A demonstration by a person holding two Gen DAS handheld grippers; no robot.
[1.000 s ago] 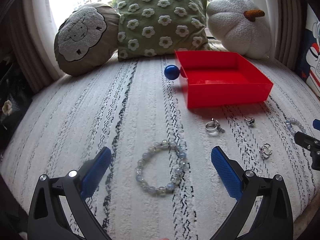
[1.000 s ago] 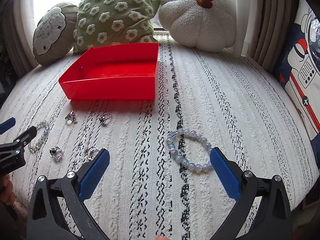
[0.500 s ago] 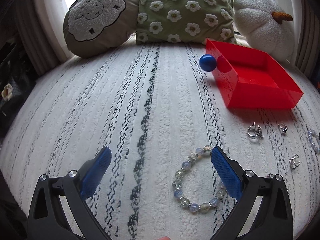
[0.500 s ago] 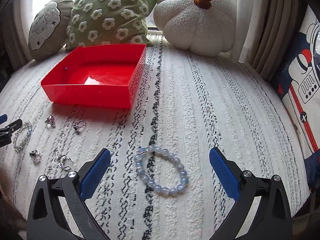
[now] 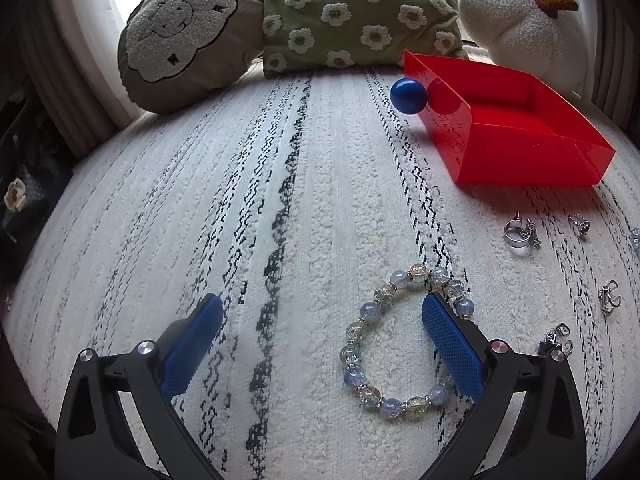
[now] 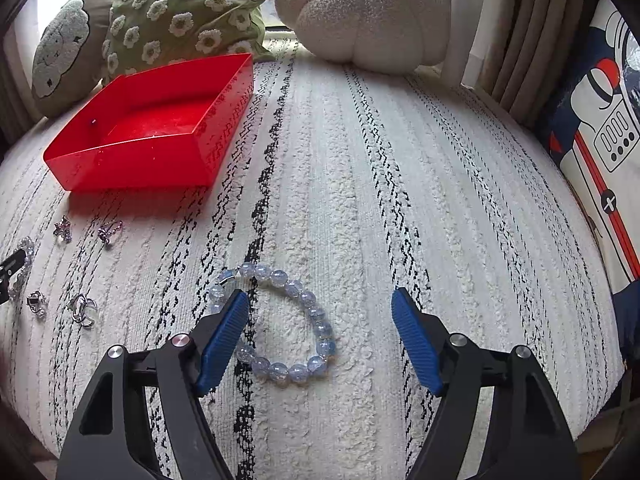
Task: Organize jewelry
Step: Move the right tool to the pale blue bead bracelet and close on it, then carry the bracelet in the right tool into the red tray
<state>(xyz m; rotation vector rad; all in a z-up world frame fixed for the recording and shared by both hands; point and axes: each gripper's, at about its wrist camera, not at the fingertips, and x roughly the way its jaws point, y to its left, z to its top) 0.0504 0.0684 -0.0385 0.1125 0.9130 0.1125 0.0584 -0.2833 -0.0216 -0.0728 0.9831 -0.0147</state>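
Observation:
In the left wrist view a bracelet of blue and yellowish beads (image 5: pixel 390 407) lies on the white striped cover. My left gripper (image 5: pixel 320 340) stands open low over it, its right pad (image 5: pixel 452 348) covering the loop's right side. In the right wrist view a pale blue bead bracelet (image 6: pixel 318 316) lies flat. My right gripper (image 6: pixel 320 340) is closing; its left pad (image 6: pixel 222 340) hides the loop's left side, the rest lies between the pads, untouched. The red tray (image 5: pixel 528 160) (image 6: pixel 132 168) stands farther back. Several silver rings (image 5: pixel 518 234) (image 6: pixel 82 308) lie in front of it.
A blue ball (image 5: pixel 408 96) rests against the tray's left wall. A sheep cushion (image 5: pixel 176 40), a green flowered cushion (image 5: pixel 360 12) and a white pumpkin cushion (image 6: pixel 368 8) line the back. A printed cushion (image 6: pixel 600 140) bounds the right side. The left gripper's tip (image 6: pixel 12 264) shows at the edge.
Both grippers sank closer to the cover. The mixed bracelet slid from mid-frame to under the left gripper's right pad. The pale bracelet shifted to the right gripper's left pad, and those jaws narrowed.

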